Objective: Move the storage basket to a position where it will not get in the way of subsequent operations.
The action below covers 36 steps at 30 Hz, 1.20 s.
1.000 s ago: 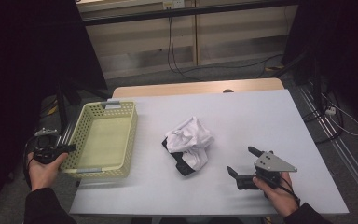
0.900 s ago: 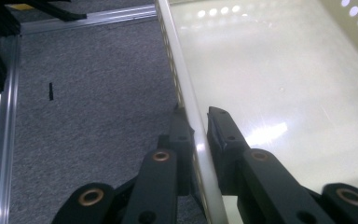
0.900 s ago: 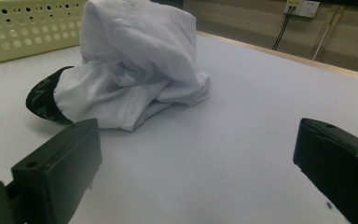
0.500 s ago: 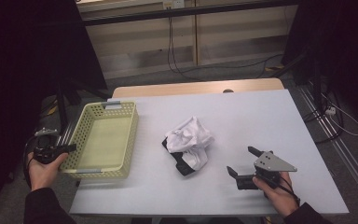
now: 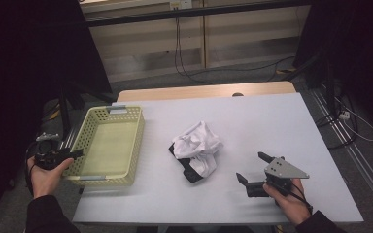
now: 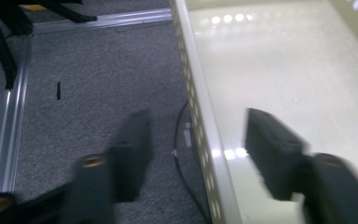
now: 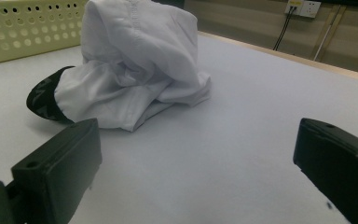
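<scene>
A crumpled white garment (image 5: pixel 197 144) with a black band (image 5: pixel 190 171) lies at the middle of the white table (image 5: pixel 281 126). An empty pale yellow basket (image 5: pixel 85 178) stands at the table's left end. My left gripper (image 5: pixel 73 155) is held at the basket's left wall. In the left gripper view it (image 6: pixel 200 154) is open and straddles the basket wall (image 6: pixel 186 56), one jaw over the floor, the other inside. My right gripper (image 5: pixel 251 166) rests open on the table, right of the garment. In the right gripper view it (image 7: pixel 196 163) faces the garment (image 7: pixel 135 60), with bare table between its jaws.
The basket (image 7: pixel 28 28) stands behind the garment in the right gripper view. Beyond the table's left edge there is grey carpet with a metal rail (image 6: pixel 9 121) and a cable (image 6: pixel 182 158). Cables (image 5: pixel 184 58) also lie on the floor beyond the table's wooden far edge (image 5: pixel 204 91).
</scene>
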Available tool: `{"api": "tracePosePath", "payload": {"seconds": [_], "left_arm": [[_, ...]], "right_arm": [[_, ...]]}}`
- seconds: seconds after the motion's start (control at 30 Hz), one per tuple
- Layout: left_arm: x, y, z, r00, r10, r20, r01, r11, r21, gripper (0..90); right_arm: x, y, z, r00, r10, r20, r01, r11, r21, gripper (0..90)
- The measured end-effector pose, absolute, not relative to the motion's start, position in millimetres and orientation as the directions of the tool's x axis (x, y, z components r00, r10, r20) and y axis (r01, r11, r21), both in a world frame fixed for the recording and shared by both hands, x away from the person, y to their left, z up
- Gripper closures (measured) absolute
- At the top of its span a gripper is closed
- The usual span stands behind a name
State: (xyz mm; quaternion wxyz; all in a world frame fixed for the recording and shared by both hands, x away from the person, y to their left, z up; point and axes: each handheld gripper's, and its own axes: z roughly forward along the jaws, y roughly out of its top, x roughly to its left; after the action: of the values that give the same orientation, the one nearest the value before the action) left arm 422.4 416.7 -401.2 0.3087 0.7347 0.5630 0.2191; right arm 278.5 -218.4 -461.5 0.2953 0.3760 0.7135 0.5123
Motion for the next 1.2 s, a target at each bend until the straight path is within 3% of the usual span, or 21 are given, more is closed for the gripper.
{"api": "tracePosePath", "payload": {"seconds": [0.1, 0.37, 0.6, 1.03, 1.2], "left_arm": [[422.4, 417.1, -396.5, 0.238, 0.971, -0.019, 0.671, -0.15, 0.726, 20.5], [417.0, 417.8, -385.2, 0.232, 0.97, -0.07, 0.611, -0.089, 0.787, 3.6], [402.7, 414.3, -366.6, 0.211, 0.974, -0.084, 0.504, -0.035, 0.863, 4.7], [379.3, 387.7, -352.1, 0.27, 0.963, -0.02, 0.389, -0.09, 0.917, 3.9], [370.1, 380.2, -355.9, 0.298, 0.954, -0.033, 0.357, -0.079, 0.931, 3.2]], "right_arm": [[278.4, -218.3, -461.3, -0.542, 0.839, -0.034, 0.234, 0.19, 0.953, 0.5], [278.4, -218.3, -461.4, -0.544, 0.839, -0.035, 0.234, 0.191, 0.953, 0.5], [278.6, -218.6, -461.5, -0.541, 0.84, -0.036, 0.234, 0.191, 0.953, 0.5], [278.5, -218.3, -462.1, -0.538, 0.842, -0.037, 0.237, 0.193, 0.952, 0.5], [278.1, -218.3, -462.0, -0.539, 0.842, -0.036, 0.237, 0.192, 0.952, 0.5]]}}
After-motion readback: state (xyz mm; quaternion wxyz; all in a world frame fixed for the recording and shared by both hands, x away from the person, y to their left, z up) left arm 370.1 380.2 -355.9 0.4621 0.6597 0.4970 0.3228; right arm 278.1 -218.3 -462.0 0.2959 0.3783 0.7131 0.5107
